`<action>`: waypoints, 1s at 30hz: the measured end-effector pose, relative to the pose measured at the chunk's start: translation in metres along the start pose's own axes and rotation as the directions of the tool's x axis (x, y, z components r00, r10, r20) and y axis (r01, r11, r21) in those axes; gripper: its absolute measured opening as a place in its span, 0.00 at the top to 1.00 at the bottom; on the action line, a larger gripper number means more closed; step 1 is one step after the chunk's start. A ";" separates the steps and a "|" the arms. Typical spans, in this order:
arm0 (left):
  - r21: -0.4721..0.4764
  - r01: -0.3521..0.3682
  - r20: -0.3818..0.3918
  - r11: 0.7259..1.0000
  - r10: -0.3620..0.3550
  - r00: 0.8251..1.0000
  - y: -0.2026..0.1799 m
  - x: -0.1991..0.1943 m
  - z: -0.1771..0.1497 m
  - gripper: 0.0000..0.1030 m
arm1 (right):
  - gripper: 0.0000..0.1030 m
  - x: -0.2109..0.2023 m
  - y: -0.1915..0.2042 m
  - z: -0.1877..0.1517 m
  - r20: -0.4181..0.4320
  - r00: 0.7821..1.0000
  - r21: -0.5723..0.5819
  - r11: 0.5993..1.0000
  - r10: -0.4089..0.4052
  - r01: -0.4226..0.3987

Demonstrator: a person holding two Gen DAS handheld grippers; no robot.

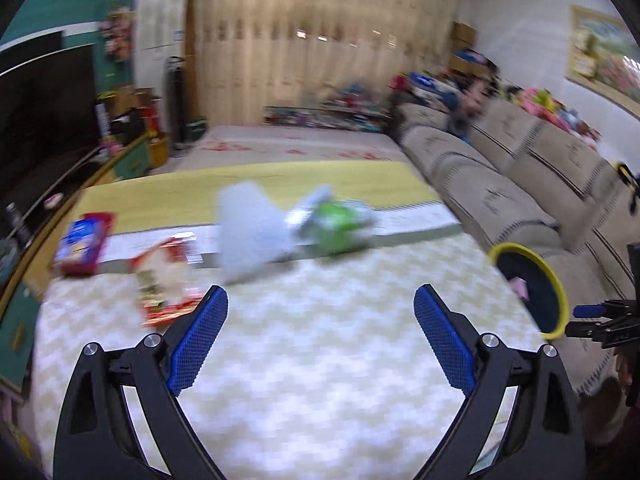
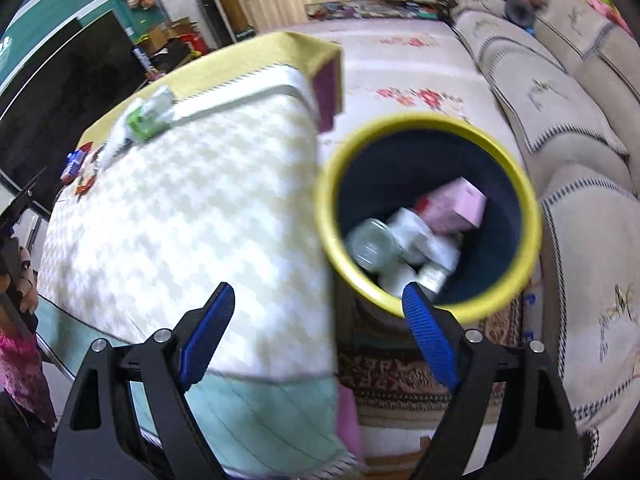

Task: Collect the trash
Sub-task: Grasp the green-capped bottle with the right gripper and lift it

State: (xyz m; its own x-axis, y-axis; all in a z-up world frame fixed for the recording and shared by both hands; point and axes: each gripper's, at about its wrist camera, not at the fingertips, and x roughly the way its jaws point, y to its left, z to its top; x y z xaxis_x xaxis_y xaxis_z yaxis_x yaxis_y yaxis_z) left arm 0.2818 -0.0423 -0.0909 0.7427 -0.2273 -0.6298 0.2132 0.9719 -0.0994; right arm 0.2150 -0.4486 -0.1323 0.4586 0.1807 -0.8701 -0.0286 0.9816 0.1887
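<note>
We hold both claws, left claw [image 1: 320,300] and right claw [image 2: 318,296], wide open, empty | wrappers [image 1: 164,280] mid-left on surface [image 1: 320,340], bin [image 2: 428,128] right | light, crinkly; we judge pinching an edge best.

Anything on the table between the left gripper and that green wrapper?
Only bare checkered tablecloth between the open left gripper and the green wrapper; a white bag lies just left. Left wrist view.

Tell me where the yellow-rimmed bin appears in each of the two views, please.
Left wrist view: the yellow-rimmed bin is at the right edge, beside the table, partly cut off.
Right wrist view: it is right of centre, seen from above, with trash inside.
Shared landmark: the green packet on the table.
</note>
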 end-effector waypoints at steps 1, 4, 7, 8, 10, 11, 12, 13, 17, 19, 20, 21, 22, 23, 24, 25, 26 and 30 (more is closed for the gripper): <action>-0.017 -0.016 0.009 1.000 0.017 1.000 0.017 -0.004 -0.002 0.10 | 0.21 0.005 0.015 0.007 0.010 1.000 -0.017 1.000 -0.001 0.002; -0.055 -0.065 0.032 0.996 0.067 0.997 0.061 -0.008 -0.009 0.09 | 0.21 0.014 0.049 0.023 0.031 1.000 -0.060 0.998 0.002 0.000; -0.080 -0.113 0.040 0.990 0.117 0.992 0.092 -0.008 -0.013 0.09 | 0.21 0.027 0.086 0.043 0.052 0.998 -0.093 0.995 0.034 -0.029; -0.092 -0.125 0.042 0.988 0.129 0.991 0.099 -0.006 -0.014 0.09 | 0.21 0.033 0.101 0.052 0.064 0.997 -0.108 0.993 0.045 -0.038; -0.126 -0.135 0.040 0.983 0.141 0.989 0.117 -0.003 -0.019 0.09 | 0.21 0.042 0.123 0.065 0.083 0.995 -0.133 0.990 0.055 -0.044; -0.141 -0.132 0.039 0.981 0.139 0.990 0.123 -0.002 -0.023 0.09 | 0.21 0.049 0.136 0.073 0.096 0.993 -0.147 0.988 0.062 -0.048; -0.155 -0.126 0.041 0.980 0.134 0.990 0.129 0.000 -0.026 0.09 | 0.19 0.054 0.146 0.079 0.107 0.992 -0.155 0.986 0.069 -0.052; -0.166 -0.127 0.045 0.978 0.136 0.990 0.135 0.001 -0.030 0.09 | 0.18 0.059 0.155 0.086 0.116 0.990 -0.160 0.986 0.075 -0.056; -0.170 -0.171 0.070 0.970 0.185 0.980 0.140 0.002 -0.039 0.09 | 0.18 0.081 0.183 0.119 0.156 0.981 -0.159 0.983 0.116 -0.090; -0.178 -0.143 0.070 0.974 0.157 0.985 0.137 0.001 -0.040 0.09 | 0.17 0.091 0.192 0.132 0.167 0.979 -0.157 0.983 0.118 -0.092; -0.178 -0.136 0.071 0.975 0.151 0.986 0.135 0.000 -0.040 0.09 | 0.16 0.097 0.198 0.138 0.173 0.978 -0.165 0.982 0.120 -0.092; -0.173 -0.137 0.070 0.975 0.151 0.986 0.134 0.000 -0.040 0.09 | 0.16 0.103 0.203 0.143 0.177 0.977 -0.172 0.981 0.119 -0.088; -0.163 -0.144 0.068 0.976 0.156 0.985 0.131 0.000 -0.040 0.09 | 0.15 0.108 0.206 0.147 0.182 0.977 -0.179 0.981 0.110 -0.077; -0.157 -0.148 0.065 0.976 0.160 0.985 0.130 0.001 -0.041 0.09 | 0.15 0.114 0.211 0.152 0.188 0.978 -0.188 0.981 0.086 -0.050; -0.151 -0.152 0.062 0.977 0.162 0.985 0.129 0.003 -0.041 0.09 | 0.15 0.118 0.214 0.153 0.195 0.978 -0.191 0.981 0.076 -0.038; -0.144 -0.156 0.059 0.977 0.166 0.984 0.128 0.004 -0.042 0.09 | 0.15 0.120 0.216 0.155 0.205 0.976 -0.194 0.980 0.073 -0.033; -0.141 -0.161 0.058 0.977 0.170 0.984 0.128 0.006 -0.042 0.09 | 0.14 0.123 0.218 0.156 0.215 0.973 -0.196 0.980 0.078 -0.035; -0.159 -0.143 0.035 0.977 0.150 0.988 0.130 0.011 -0.044 0.09 | 0.12 0.135 0.222 0.157 0.240 0.968 -0.199 0.980 0.077 -0.029</action>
State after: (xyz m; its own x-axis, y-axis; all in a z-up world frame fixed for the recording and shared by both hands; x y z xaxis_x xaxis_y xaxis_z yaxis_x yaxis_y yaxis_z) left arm 0.2898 0.0847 -0.1448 0.7881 -0.0806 -0.6103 0.0013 0.9916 -0.1293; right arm 0.4102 -0.2159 -0.1361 0.6548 0.2358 -0.7181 -0.2178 0.9687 0.1195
